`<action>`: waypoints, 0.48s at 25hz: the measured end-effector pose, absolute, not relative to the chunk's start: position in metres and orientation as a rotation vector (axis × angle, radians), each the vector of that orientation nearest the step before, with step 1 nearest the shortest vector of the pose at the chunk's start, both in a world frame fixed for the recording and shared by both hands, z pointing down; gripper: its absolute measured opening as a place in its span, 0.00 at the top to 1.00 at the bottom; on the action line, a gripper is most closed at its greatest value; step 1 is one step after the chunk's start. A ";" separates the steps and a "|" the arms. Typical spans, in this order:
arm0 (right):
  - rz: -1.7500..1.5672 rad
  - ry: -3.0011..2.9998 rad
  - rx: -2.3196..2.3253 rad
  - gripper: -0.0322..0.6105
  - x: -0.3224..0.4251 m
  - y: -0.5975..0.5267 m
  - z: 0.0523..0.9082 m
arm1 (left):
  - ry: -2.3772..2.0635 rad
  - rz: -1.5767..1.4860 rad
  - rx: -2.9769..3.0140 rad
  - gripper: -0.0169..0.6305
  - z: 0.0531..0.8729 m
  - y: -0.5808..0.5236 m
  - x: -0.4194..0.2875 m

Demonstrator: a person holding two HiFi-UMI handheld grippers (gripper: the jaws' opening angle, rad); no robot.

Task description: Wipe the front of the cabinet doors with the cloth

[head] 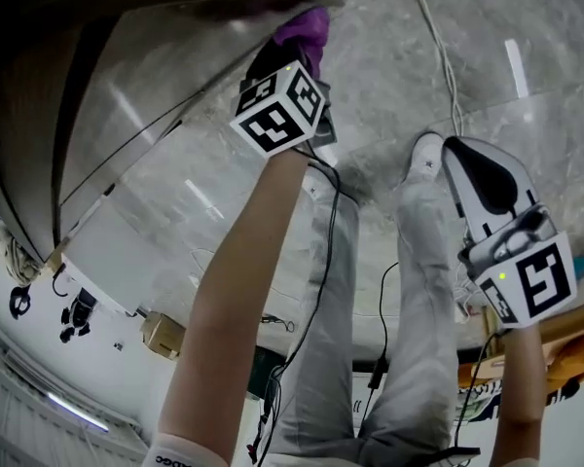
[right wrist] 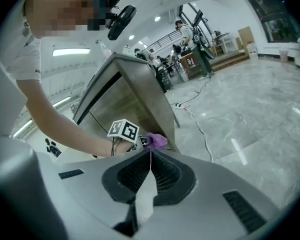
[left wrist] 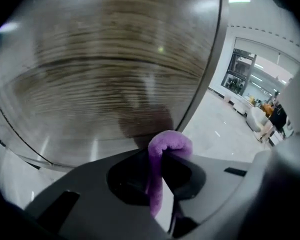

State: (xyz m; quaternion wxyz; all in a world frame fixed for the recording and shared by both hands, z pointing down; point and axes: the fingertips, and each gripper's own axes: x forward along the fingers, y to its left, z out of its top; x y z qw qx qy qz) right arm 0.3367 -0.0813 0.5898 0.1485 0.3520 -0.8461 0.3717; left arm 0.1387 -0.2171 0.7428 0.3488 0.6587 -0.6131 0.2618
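Note:
A purple cloth [head: 307, 29] is pinched in my left gripper [head: 294, 61], pressed against the lower right corner of the grey wood-grain cabinet door [head: 146, 95]. Seen from the left gripper view, the cloth [left wrist: 162, 159] bulges from between the shut jaws, just in front of the door [left wrist: 110, 69]. My right gripper [head: 492, 188] hangs away from the cabinet over the floor, jaws together with nothing held. Its own view shows the shut gripper [right wrist: 150, 156], with the cloth [right wrist: 157, 141] and the cabinet [right wrist: 130, 94] beyond.
A white cable [head: 438, 37] runs across the marble floor [head: 526, 56]. The person's legs and a white shoe [head: 426, 159] stand between the grippers. Cardboard and orange items [head: 565, 348] lie at the right. A person [right wrist: 182, 31] and equipment stand far off.

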 end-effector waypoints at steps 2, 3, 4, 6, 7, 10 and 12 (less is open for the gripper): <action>1.089 -2.412 1.055 0.91 0.347 -0.079 0.597 | -1.585 0.656 1.678 0.89 0.752 -0.228 0.145; 1.096 -2.403 1.071 0.91 0.350 -0.078 0.601 | -1.584 0.642 1.657 0.89 0.756 -0.232 0.146; 1.100 -2.398 1.082 0.91 0.351 -0.077 0.604 | -1.586 0.632 1.638 0.89 0.760 -0.234 0.144; 1.109 -2.391 1.095 0.91 0.348 -0.072 0.609 | -1.596 0.627 1.619 0.89 0.764 -0.236 0.136; 1.113 -2.389 1.099 0.91 0.344 -0.068 0.610 | -1.599 0.633 1.618 0.89 0.765 -0.234 0.131; 1.117 -2.384 1.105 0.91 0.328 -0.059 0.615 | -1.627 0.637 1.578 0.90 0.773 -0.224 0.105; 1.115 -2.386 1.111 0.91 0.313 -0.056 0.616 | -1.658 0.638 1.534 0.89 0.776 -0.216 0.076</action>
